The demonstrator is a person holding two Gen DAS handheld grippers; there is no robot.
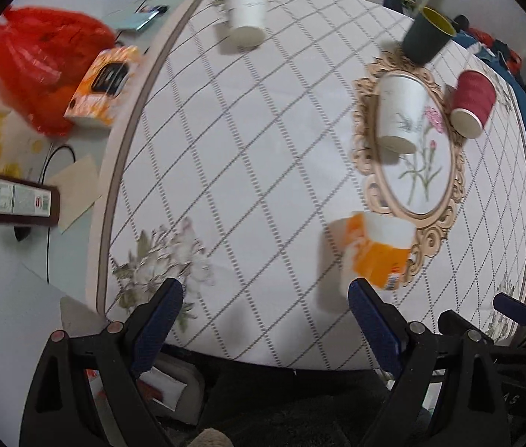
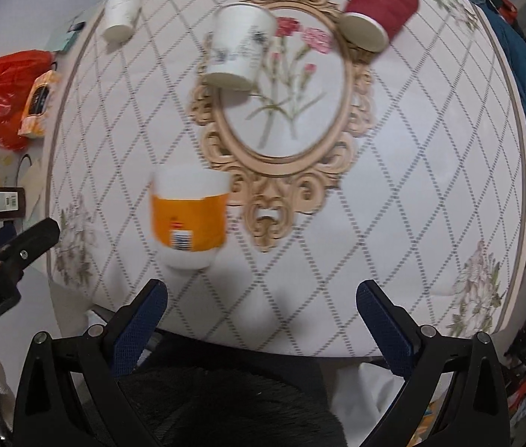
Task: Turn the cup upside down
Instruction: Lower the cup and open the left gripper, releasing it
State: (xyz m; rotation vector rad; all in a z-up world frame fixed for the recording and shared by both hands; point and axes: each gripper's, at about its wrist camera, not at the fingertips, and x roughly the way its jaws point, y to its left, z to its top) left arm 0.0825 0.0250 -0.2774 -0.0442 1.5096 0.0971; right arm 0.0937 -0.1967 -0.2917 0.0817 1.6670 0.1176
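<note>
Both tongs [image 1: 266, 300] [image 2: 261, 298] hang agape near orange cup [image 2: 188, 219].

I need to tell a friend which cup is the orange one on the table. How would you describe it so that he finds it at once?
Start from the table with the diamond-pattern cloth and find the gold oval frame printed at its middle. Just outside the lower left end of that frame stands the orange cup. It alone has a wide orange band with a barcode; the other cups are plain white, flowered white, red or dark.
</note>
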